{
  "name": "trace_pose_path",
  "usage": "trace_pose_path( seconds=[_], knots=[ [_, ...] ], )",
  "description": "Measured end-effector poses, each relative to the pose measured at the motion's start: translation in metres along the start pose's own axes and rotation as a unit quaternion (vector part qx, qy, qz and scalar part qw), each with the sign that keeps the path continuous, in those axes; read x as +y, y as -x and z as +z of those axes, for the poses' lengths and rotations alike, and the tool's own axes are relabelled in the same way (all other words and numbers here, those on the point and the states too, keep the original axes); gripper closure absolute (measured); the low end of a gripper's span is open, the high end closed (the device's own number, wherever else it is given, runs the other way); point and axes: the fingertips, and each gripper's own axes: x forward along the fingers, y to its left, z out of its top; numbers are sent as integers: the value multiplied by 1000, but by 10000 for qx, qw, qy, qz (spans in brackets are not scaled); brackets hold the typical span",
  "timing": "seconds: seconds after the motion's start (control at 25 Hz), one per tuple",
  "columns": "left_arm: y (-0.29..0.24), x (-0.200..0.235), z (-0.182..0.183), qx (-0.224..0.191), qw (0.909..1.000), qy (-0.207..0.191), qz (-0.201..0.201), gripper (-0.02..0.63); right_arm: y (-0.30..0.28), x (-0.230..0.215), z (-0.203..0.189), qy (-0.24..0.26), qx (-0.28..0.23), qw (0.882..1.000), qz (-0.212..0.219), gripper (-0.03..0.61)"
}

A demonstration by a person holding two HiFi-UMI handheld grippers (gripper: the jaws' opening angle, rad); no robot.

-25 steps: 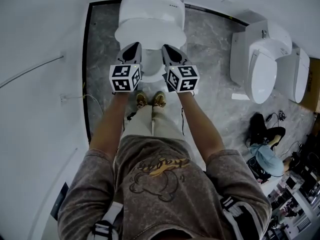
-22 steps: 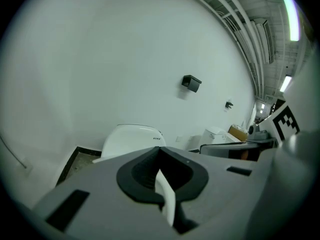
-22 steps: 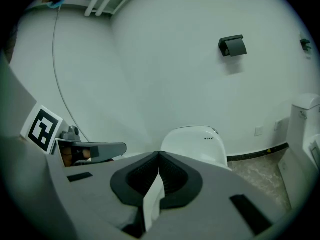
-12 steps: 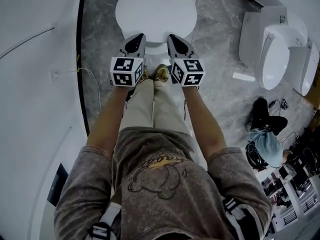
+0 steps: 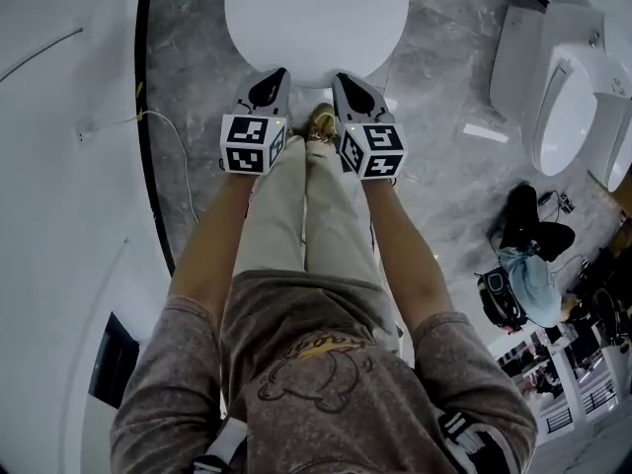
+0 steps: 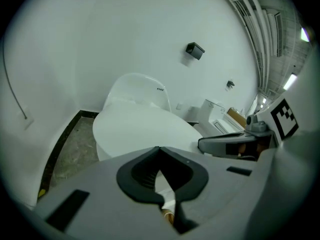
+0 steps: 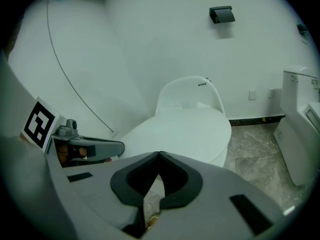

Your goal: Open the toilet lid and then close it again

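The white toilet [image 5: 316,13] stands in front of me with its lid [image 6: 142,129] down flat over the bowl, also plain in the right gripper view as the lid [image 7: 187,126]. My left gripper [image 5: 273,77] and right gripper [image 5: 343,79] hover side by side just short of the lid's front edge, at about its height. Both are shut, tips touching, with nothing between them. Neither touches the lid. Each gripper view shows the other gripper beside it: the right gripper [image 6: 232,144] and the left gripper [image 7: 87,146].
A second toilet [image 5: 568,107] stands at the right by the wall. A black bag [image 5: 528,230] and a blue cap [image 5: 528,275] lie on the marble floor. A thin cable [image 5: 148,117] runs along the white wall on the left. My shoes [image 5: 320,121] are close to the bowl.
The toilet has slid up and partly out of the head view as I lean in over it. Both grippers stay shut and level at the lid's front edge.
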Motion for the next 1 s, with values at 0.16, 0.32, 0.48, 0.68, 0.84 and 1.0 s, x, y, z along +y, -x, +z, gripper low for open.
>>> trace_pose_path(
  seconds=[0.16, 0.32, 0.48, 0.68, 0.84, 1.0],
  knots=[
    [-17, 6, -28, 149, 9999, 48, 34, 606, -14, -9, -27, 3, 79, 10000, 6, 552],
    [-35, 14, -53, 257, 9996, 92, 47, 605, -31, -18, -51, -14, 164, 9999, -12, 552],
    [-50, 21, -73, 369, 9992, 115, 37, 605, -45, -26, -71, -36, 270, 9996, -10, 552],
    [-65, 28, -92, 521, 9985, 142, 50, 605, -60, -33, -90, 0, 456, 9990, -38, 552],
    [-70, 32, -101, 615, 9979, 190, 41, 604, -67, -34, -99, 2, 599, 9982, -27, 552],
    [-74, 34, -104, 690, 9974, 186, -4, 605, -72, -38, -103, -65, 661, 9978, -41, 552]
  ],
)
